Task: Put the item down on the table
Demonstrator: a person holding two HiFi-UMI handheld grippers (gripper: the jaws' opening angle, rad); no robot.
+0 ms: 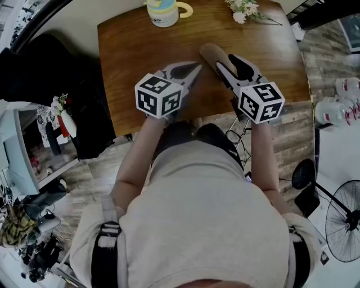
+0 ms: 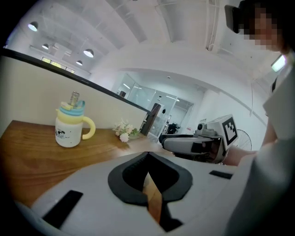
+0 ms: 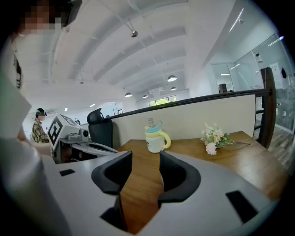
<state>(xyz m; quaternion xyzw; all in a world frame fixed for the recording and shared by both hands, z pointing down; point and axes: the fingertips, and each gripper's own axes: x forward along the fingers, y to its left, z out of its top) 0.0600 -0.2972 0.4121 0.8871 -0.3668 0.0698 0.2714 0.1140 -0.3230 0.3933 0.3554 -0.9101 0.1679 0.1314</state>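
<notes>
A tan, rounded, flat item (image 1: 210, 52) lies on the wooden table (image 1: 135, 50), just left of my right gripper's tips. Whether the gripper touches it I cannot tell. My right gripper (image 1: 230, 61) hovers low over the table near its front edge. Its jaws stand apart, and in the right gripper view (image 3: 145, 161) only bare wood shows between them. My left gripper (image 1: 194, 67) sits beside it to the left. Those jaws are drawn together, leaving a thin wedge of table visible (image 2: 148, 159) and holding nothing.
A white mug with a yellow handle (image 1: 163, 11) stands at the table's far edge, and a small spray of flowers (image 1: 244, 10) lies at the far right corner. A black chair (image 3: 99, 129) stands off the left side. A fan (image 1: 343, 219) and bottles (image 1: 337, 107) are on the floor at right.
</notes>
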